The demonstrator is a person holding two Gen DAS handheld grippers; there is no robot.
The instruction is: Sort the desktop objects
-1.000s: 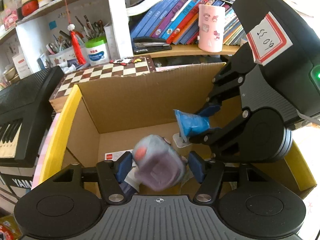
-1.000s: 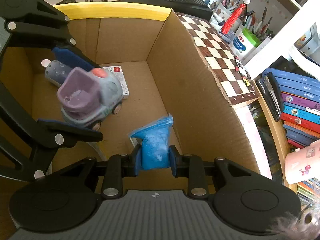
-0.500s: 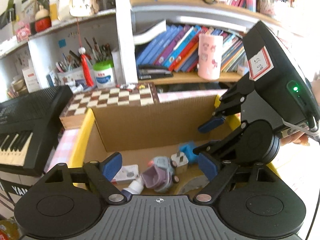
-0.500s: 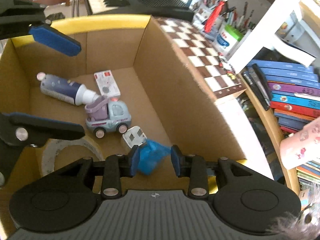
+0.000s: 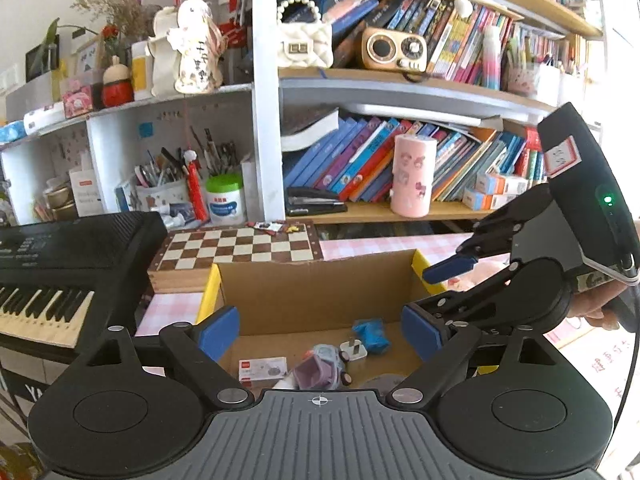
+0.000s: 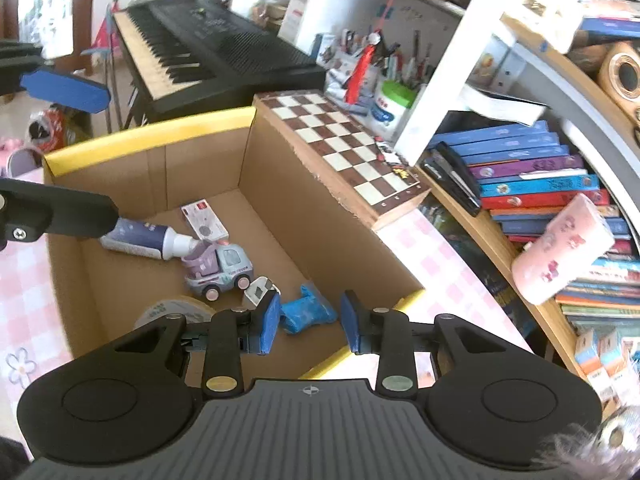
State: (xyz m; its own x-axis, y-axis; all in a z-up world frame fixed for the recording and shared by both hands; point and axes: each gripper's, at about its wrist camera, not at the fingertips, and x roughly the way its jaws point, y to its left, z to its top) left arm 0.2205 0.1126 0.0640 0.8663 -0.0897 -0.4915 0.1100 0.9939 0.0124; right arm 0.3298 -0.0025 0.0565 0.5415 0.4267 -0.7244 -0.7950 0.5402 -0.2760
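1. Left gripper (image 5: 320, 330) hangs above the brown cardboard box with yellow-taped rim (image 6: 152, 136), its jaws spreading wide with nothing between them.
2. Right gripper (image 6: 308, 322) is parted and grips nothing; the crumpled blue plastic pouch (image 6: 306, 312) lies on the box floor below its pads.
3. Beside the pouch sit a white plug (image 6: 260, 288) and a lilac-and-grey toy truck (image 6: 218, 270), upright, cab towards the checkered chessboard (image 6: 340, 140).
4. A purple tube with white cap (image 6: 148, 238) lies flat, cap touching the truck.
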